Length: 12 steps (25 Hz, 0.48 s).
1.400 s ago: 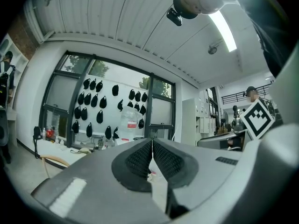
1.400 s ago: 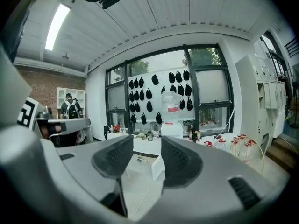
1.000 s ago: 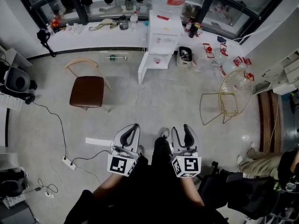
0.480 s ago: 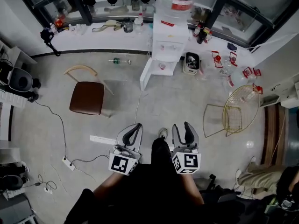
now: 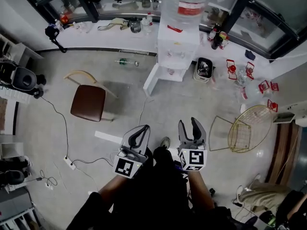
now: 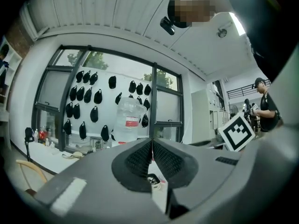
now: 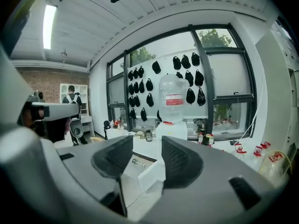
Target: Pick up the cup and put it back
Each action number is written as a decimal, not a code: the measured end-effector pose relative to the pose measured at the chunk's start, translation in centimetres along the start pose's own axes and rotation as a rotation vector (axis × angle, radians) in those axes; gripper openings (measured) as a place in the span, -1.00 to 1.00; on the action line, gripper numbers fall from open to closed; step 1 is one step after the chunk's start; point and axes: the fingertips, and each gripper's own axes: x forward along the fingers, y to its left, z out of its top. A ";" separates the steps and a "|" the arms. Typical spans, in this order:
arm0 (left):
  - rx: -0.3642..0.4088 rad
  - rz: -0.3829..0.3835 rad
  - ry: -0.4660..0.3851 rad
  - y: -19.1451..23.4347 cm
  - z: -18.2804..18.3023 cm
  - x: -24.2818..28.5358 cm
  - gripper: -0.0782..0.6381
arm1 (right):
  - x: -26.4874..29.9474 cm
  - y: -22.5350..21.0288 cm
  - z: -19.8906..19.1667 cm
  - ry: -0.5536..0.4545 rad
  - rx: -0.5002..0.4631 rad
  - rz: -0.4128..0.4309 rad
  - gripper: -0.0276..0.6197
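Observation:
A white water dispenser (image 5: 175,51) with a big clear bottle (image 5: 184,4) stands against the window counter, its lower door (image 5: 149,80) swung open. A small reddish thing (image 5: 171,71) sits in its niche; I cannot tell if it is the cup. My left gripper (image 5: 141,131) is held out over the floor, shut and empty; in the left gripper view its tips (image 6: 152,141) meet. My right gripper (image 5: 189,123) is beside it, open and empty; the right gripper view shows a clear gap (image 7: 146,143) and the dispenser (image 7: 170,127) beyond.
A brown chair (image 5: 88,102) stands to the left and a gold wire chair (image 5: 249,128) to the right. A black bin (image 5: 204,67) and red items (image 5: 232,68) lie by the dispenser. A cable and power strip (image 5: 71,165) run over the floor. A person (image 6: 266,106) stands far off.
I have walked nearer the dispenser, which now looms larger at the top. Both grippers moved forward with me. Their jaws stand as before.

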 end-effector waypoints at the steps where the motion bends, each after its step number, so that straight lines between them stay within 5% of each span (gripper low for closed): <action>1: 0.000 0.008 -0.001 0.3 0.1 0.7 -0.75 | 1.0 -0.7 0.0 0.002 0.000 0.003 -0.35; 12: -0.048 0.106 0.021 8.0 -4.3 9.6 -0.75 | 13.3 -5.3 -2.0 0.034 -0.003 0.022 -0.35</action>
